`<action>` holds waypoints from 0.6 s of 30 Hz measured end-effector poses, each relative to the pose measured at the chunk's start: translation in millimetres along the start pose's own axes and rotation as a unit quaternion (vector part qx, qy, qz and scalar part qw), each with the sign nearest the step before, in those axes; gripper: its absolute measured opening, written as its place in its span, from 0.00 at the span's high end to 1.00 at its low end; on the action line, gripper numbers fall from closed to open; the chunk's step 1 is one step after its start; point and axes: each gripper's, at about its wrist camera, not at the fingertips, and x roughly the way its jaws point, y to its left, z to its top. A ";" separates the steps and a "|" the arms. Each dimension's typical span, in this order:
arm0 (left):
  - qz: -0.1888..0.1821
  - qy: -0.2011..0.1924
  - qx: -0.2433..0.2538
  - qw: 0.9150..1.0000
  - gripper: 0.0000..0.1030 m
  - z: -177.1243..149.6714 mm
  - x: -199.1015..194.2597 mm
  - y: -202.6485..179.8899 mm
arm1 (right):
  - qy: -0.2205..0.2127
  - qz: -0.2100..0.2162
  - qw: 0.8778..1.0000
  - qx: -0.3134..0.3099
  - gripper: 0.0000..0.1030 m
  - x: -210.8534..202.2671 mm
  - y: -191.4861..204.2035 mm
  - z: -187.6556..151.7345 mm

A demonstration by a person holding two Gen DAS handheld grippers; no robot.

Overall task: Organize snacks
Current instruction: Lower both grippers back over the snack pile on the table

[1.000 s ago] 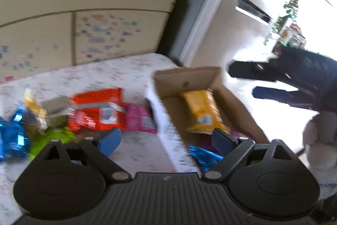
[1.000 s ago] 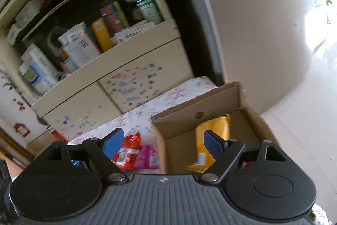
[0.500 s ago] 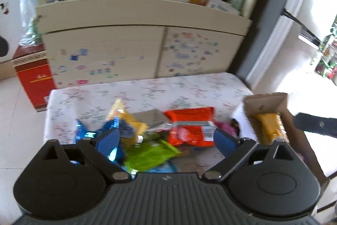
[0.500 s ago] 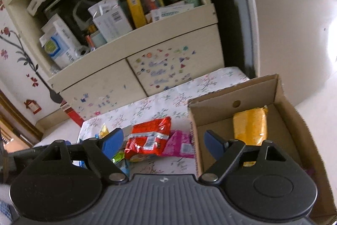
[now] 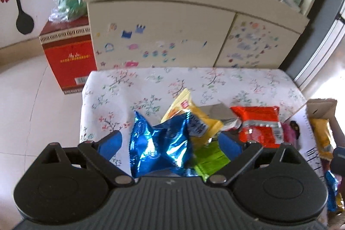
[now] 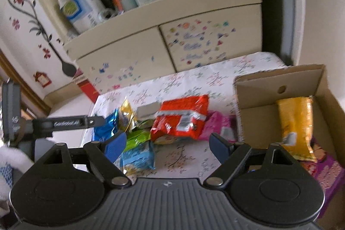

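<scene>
A heap of snack packets lies on the floral-clothed table (image 5: 151,83). My left gripper (image 5: 170,143) hangs open over a blue foil packet (image 5: 159,148), which sits between the fingers without the pads pressing it. Beside it lie a yellow packet (image 5: 194,113), a green packet (image 5: 209,158) and an orange-red packet (image 5: 258,124). My right gripper (image 6: 167,146) is open and empty, above bare cloth in front of the orange-red packet (image 6: 183,118) and a pink packet (image 6: 215,124). A cardboard box (image 6: 269,79) at the right holds a yellow bag (image 6: 295,122).
A sticker-covered cupboard (image 5: 161,31) with crowded shelves stands behind the table. A red carton (image 5: 69,53) sits on the floor at the left. A purple packet (image 6: 327,171) lies in the box. A light blue packet (image 6: 140,156) lies near the table's front.
Both views have swung left, from the cardboard box to the packet heap. My left gripper has come over the blue foil packet. The right one has sunk nearer the table.
</scene>
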 end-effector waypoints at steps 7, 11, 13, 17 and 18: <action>-0.006 0.026 -0.003 1.000 0.07 0.2 23.2 8.0 | 0.038 0.002 0.999 -0.002 0.14 26.2 12.8 -7.4; -0.003 0.038 -0.009 0.999 0.07 0.9 39.1 9.5 | 0.058 0.004 0.998 -0.007 0.14 41.4 19.5 -14.8; -0.007 0.045 -0.007 0.999 0.07 1.0 46.8 8.7 | 0.070 0.002 0.997 -0.013 0.14 50.7 22.3 -19.9; 0.000 0.044 0.002 0.999 0.07 0.0 57.0 6.2 | 0.084 0.007 0.996 -0.027 0.14 69.2 28.4 -28.6; -0.001 0.047 0.004 0.999 0.07 -1.0 59.9 5.6 | 0.086 0.010 0.996 -0.032 0.14 74.5 30.1 -31.3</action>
